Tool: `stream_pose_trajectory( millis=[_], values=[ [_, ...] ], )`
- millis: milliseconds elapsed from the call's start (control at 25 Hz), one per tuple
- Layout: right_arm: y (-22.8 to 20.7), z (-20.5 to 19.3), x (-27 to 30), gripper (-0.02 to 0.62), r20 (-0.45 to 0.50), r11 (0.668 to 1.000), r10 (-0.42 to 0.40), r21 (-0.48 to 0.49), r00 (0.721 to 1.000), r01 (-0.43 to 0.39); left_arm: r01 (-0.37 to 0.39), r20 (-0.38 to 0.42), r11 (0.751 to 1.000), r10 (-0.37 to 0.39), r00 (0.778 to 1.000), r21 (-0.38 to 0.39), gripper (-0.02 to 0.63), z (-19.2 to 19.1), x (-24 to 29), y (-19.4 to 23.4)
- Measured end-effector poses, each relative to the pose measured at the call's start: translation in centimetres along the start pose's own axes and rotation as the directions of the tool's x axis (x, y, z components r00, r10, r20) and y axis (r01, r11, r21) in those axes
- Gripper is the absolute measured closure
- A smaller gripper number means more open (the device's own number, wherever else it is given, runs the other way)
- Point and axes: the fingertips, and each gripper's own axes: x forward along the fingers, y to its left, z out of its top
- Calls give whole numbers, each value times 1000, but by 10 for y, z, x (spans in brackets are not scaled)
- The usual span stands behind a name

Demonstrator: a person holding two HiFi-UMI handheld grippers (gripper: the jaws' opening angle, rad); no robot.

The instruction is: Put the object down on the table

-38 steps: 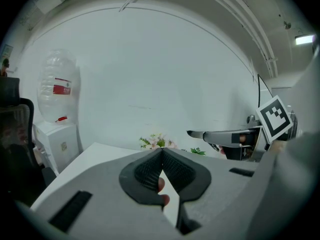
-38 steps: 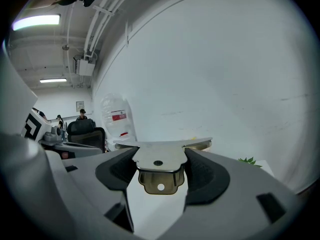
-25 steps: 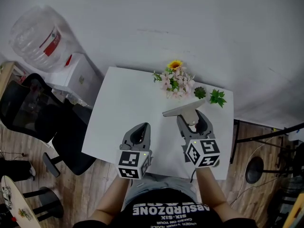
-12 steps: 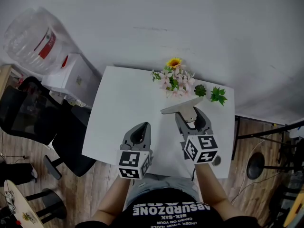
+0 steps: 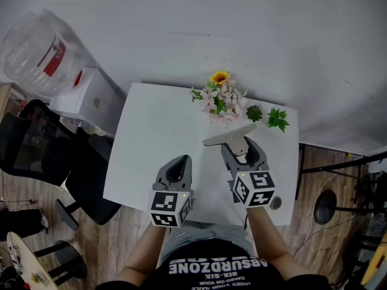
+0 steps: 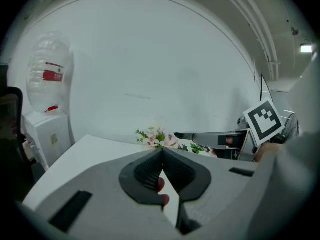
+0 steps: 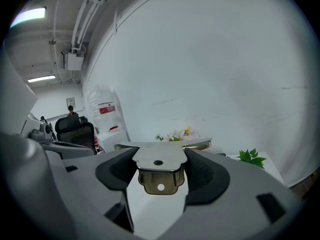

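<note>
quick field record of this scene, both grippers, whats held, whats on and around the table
surface: white rectangular table
right gripper: shut on grey metal T-shaped tool, wide blade level, held above the table
left gripper: shut, nothing between its jaws
table far edge: pink-and-yellow flower bunch, leafy green sprig
beside table: white water dispenser, black office chair
task state: tool not yet put down
</note>
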Motion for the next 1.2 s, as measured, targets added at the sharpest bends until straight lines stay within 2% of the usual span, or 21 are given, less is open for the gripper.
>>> stream_pose_trajectory(
  millis=[1200],
  values=[
    [-13, -38, 36, 307, -115, 1000, -8, 18, 993, 10, 1, -71, 1000, -3, 997, -18, 600, -16, 24, 19]
  ],
)
